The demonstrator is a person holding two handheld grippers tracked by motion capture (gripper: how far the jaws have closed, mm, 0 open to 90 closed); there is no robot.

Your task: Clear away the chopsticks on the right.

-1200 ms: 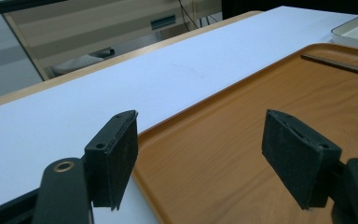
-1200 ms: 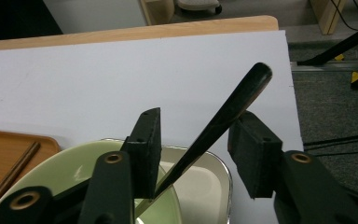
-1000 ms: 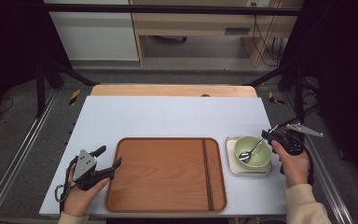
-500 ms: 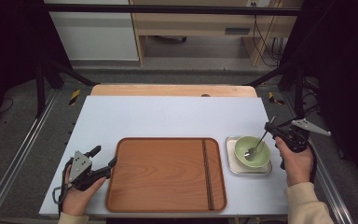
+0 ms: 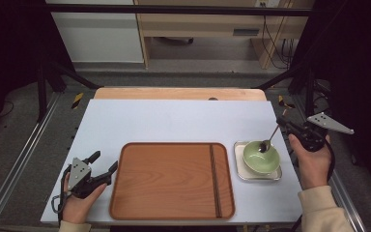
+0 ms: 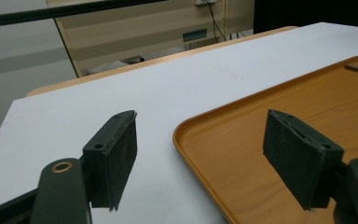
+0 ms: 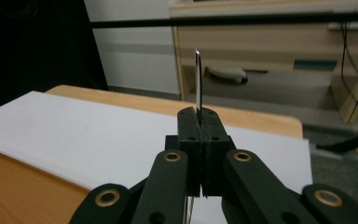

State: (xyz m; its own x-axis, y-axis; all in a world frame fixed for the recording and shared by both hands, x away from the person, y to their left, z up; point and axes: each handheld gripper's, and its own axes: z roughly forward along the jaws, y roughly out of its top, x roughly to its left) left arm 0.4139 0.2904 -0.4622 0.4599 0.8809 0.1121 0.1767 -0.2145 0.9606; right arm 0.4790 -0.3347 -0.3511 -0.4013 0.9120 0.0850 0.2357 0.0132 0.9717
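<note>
While its jaws pinch the spoon (image 5: 269,141), the right gripper (image 5: 286,126) tilts over the bowl (image 5: 261,159).

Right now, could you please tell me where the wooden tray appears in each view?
High view: wooden tray at bottom centre.
Left gripper view: right half, its rounded corner near the middle.
Right gripper view: bottom left corner.
Shared landmark: the white tabletop under it.

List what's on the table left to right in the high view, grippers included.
left gripper → wooden tray → square plate with the green bowl on it → spoon → right gripper
</note>
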